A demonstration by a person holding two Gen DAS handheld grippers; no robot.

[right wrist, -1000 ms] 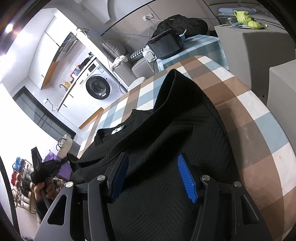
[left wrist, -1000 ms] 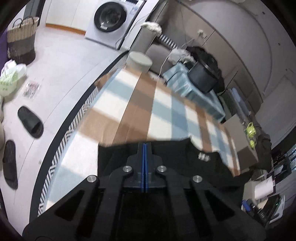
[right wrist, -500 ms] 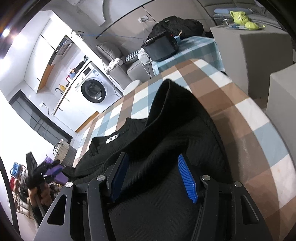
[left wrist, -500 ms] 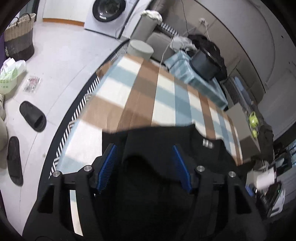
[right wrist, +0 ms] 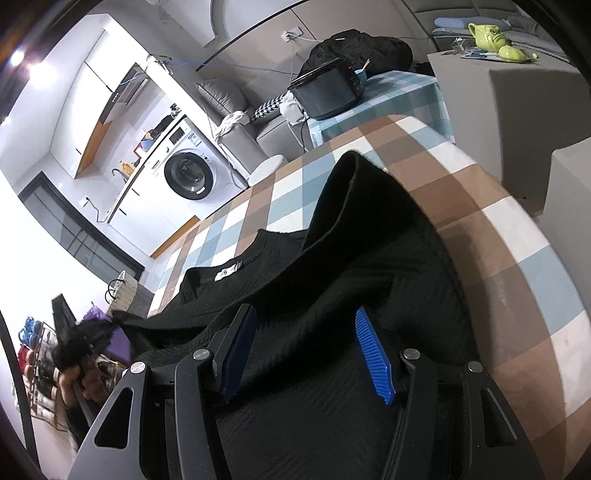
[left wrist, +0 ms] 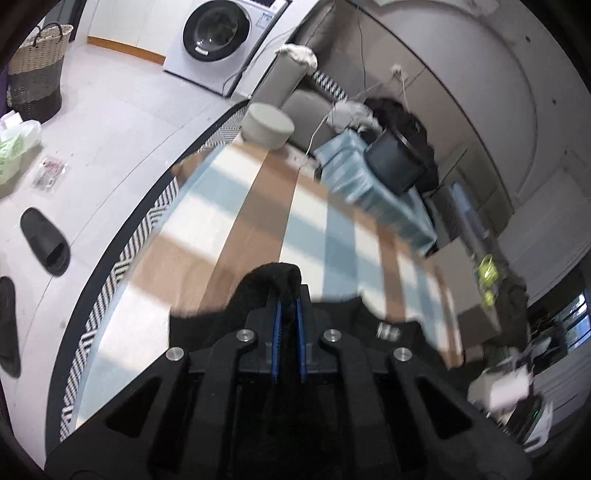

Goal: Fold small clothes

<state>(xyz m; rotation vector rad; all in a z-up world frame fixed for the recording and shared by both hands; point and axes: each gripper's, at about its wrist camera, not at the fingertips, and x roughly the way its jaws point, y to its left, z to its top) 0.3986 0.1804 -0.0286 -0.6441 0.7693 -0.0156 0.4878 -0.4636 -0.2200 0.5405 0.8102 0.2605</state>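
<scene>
A black knit sweater lies spread on the checked tablecloth, its white neck label facing up and one side folded up into a ridge. In the left wrist view my left gripper is shut on a bunched fold of the sweater, which bulges out past the blue pads. My right gripper hovers just over the sweater's body with its jaws standing apart and nothing pinched between its blue pads. A hand shows at the far left edge of the right wrist view.
The round table's edge drops to a white floor with black slippers and a woven basket. Behind the table are a washing machine, a round stool, a side table with a black appliance and grey blocks.
The left jaws went from shut to wide open over the sweater, then closed on a fold of it and raised it a little. The right gripper has stayed put and open.
</scene>
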